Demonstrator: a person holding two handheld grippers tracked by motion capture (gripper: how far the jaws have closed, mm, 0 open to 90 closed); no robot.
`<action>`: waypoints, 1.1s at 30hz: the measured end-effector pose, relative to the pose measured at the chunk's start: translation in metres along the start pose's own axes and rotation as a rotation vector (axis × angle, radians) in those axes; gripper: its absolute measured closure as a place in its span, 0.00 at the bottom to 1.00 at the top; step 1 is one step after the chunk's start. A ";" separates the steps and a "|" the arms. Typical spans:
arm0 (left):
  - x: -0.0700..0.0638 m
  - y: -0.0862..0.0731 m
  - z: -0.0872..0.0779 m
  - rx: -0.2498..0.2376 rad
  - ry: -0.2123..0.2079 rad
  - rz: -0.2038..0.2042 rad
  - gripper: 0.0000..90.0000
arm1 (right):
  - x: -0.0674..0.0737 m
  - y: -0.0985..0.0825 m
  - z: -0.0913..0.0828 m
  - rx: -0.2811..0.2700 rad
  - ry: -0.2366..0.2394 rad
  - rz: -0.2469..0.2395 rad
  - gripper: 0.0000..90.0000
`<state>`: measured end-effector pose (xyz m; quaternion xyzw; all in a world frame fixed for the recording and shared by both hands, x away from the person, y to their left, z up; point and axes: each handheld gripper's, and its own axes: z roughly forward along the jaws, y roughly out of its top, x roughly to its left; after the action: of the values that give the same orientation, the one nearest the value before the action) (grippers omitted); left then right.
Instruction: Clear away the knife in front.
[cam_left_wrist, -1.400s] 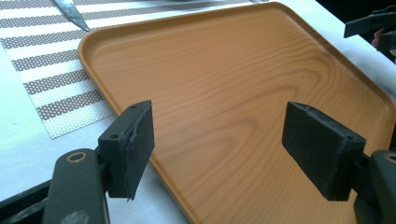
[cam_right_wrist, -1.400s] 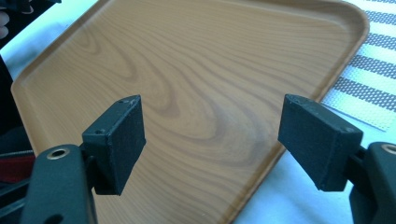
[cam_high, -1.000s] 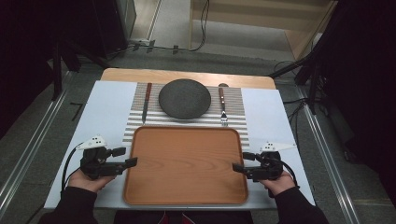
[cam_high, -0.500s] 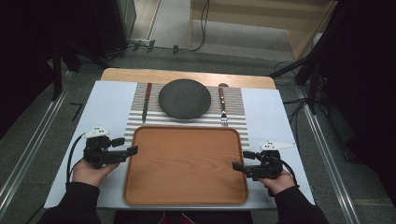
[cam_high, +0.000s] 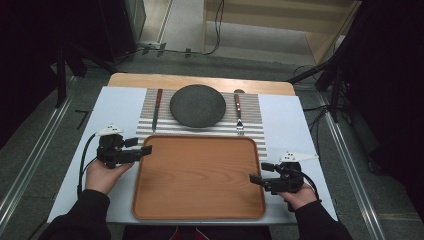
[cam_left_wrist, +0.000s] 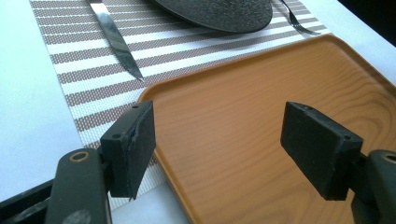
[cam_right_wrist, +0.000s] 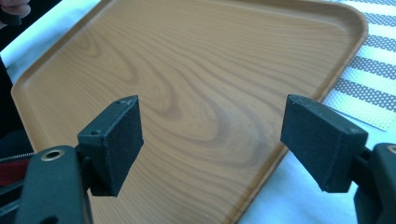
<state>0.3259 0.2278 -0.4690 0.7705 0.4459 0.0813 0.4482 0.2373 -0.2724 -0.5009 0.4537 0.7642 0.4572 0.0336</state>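
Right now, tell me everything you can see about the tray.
The tray is a rounded-corner rectangle with a low raised rim, wood-grained and orange-brown. It lies flat and bare on the white table top, its far edge over the striped mat. The left gripper and right gripper flank its sides, jaws open, neither gripping it.
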 end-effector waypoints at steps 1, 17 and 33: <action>0.001 0.002 0.004 0.006 0.001 0.004 0.30 | 0.000 0.000 0.000 -0.002 -0.001 0.003 0.21; 0.006 0.024 0.023 -0.002 -0.007 0.025 0.30 | 0.002 -0.006 -0.004 -0.003 -0.009 0.003 0.20; 0.017 0.051 0.034 0.006 -0.013 -0.007 0.30 | 0.001 -0.003 -0.001 -0.014 -0.023 -0.006 0.20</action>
<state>0.3848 0.2095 -0.4546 0.7707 0.4462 0.0735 0.4490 0.2340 -0.2728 -0.5021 0.4566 0.7618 0.4572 0.0469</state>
